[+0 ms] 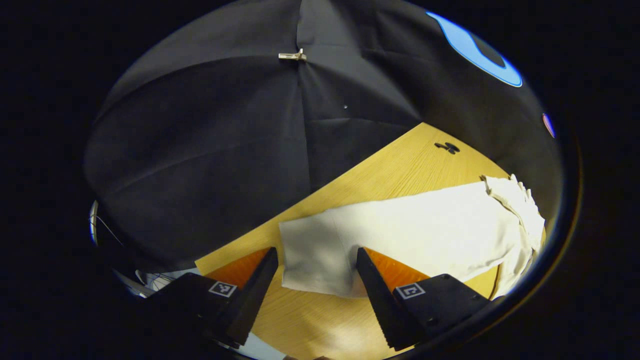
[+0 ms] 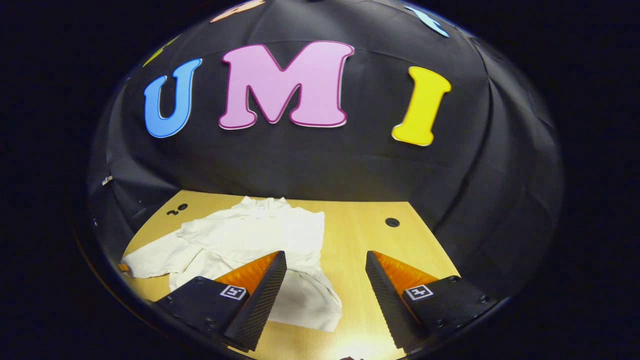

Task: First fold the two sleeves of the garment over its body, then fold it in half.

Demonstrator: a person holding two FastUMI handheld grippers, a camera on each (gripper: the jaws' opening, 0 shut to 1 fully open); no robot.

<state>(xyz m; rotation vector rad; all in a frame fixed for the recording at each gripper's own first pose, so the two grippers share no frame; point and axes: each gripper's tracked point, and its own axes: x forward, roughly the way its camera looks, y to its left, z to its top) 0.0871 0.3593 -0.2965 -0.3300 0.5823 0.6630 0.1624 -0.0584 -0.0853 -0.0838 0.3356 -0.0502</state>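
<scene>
Both grippers were held open above the table, with nothing between their fingers. Seen in the left gripper view, the left gripper (image 1: 317, 267) was spread wide over the wooden table (image 1: 320, 320), and the cuff end of 1 sleeve (image 1: 320, 250) of the white garment (image 1: 425, 230) was seen in the gap between its 2 fingers; whether either finger touched the cloth could not be told. That sleeve was stretched out flat across the table, away from the body of the garment, which was bunched toward the right edge of that view. A small dark mark (image 1: 447, 147) was seen on the table beyond the sleeve, and a small metal clip (image 1: 292, 56) was fixed to the black cloth wall (image 1: 200, 150) above. In the right gripper view, the right gripper (image 2: 325, 272) was likewise parted, with its left-hand finger over the lower part of the garment (image 2: 260, 235) and its right-hand finger over bare table (image 2: 365, 225). The garment was laid on the left half of the table, collar toward the wall, with 1 sleeve (image 2: 150, 260) spread outward to the left and a hem corner reaching toward the near edge. A round dark hole (image 2: 392, 222) was seen in the table to the right of the garment, well apart from it, and 2 small dark marks (image 2: 177, 209) were seen near the far left corner.
</scene>
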